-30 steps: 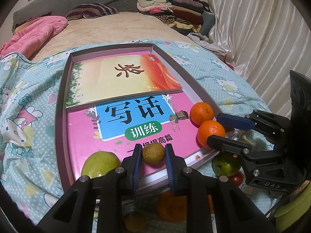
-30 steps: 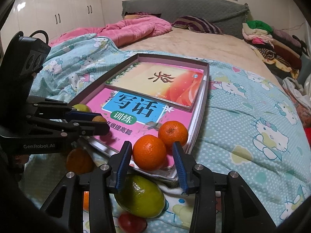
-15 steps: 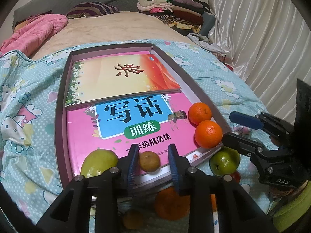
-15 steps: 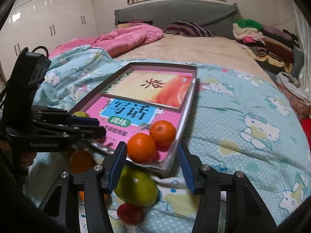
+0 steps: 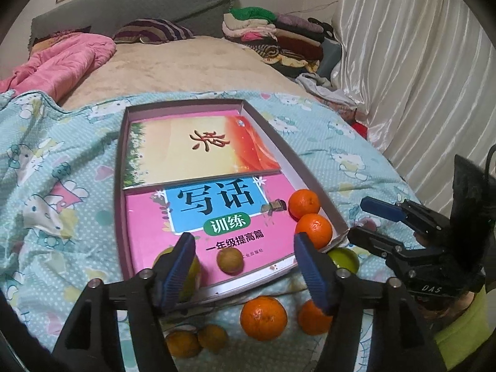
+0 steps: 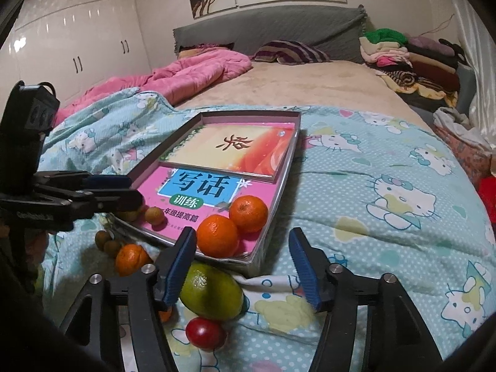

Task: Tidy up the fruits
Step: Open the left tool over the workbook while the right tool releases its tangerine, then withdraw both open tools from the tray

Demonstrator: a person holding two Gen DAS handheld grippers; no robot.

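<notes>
On the blue patterned quilt (image 5: 55, 161), loose oranges (image 5: 263, 317) lie nearest. Above them the left gripper (image 5: 243, 246) is opening, nothing clamped; a small brown fruit (image 5: 230, 260) sits between its pads, untouched, in the shallow box (image 5: 119, 217). The right gripper (image 6: 243, 245) is opening too, empty, its jaws apart before two oranges (image 6: 218, 239) in the box corner.

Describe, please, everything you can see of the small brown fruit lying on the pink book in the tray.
The small brown fruit is round, dull tan and rough-skinned, perhaps a longan. It rests loose on the pink book near the tray's front edge, beside a yellow-green fruit. The left gripper, jaws opening, frames it without touching.
</notes>
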